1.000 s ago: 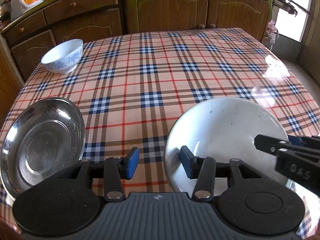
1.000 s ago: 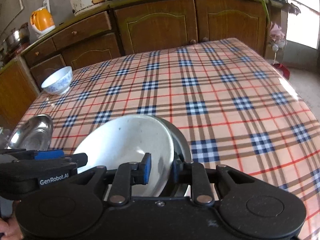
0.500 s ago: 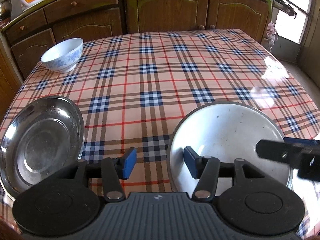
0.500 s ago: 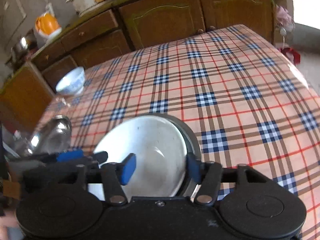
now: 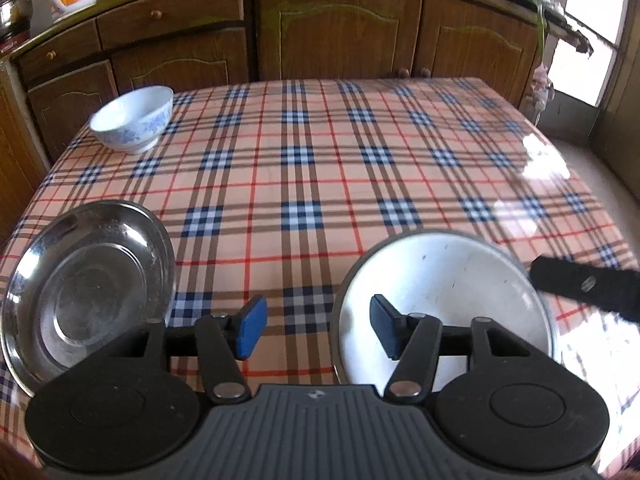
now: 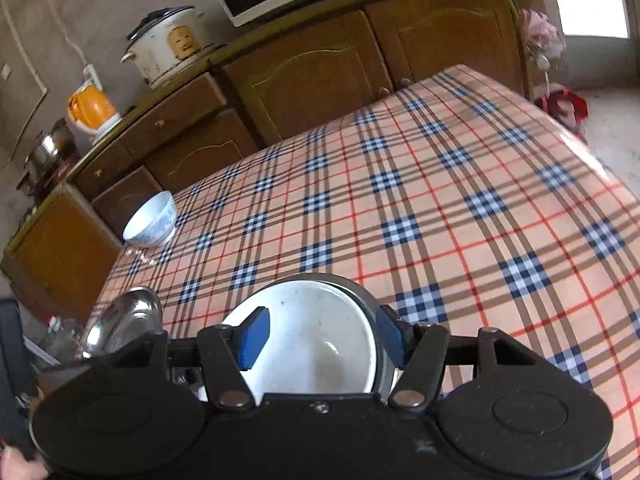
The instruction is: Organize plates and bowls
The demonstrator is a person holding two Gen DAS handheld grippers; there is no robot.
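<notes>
Left gripper [image 5: 314, 330]: my fingers apart, just opened, empty.
Right gripper [image 6: 320, 338]: my fingers apart, just opened, straddling white plate [image 6: 316, 344], gripping nothing.

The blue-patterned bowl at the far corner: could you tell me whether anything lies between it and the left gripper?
Nothing visible does. Bare checked tablecloth runs from the open left gripper to the blue-patterned bowl; the steel plate lies left of that line, the white dish right.
</notes>
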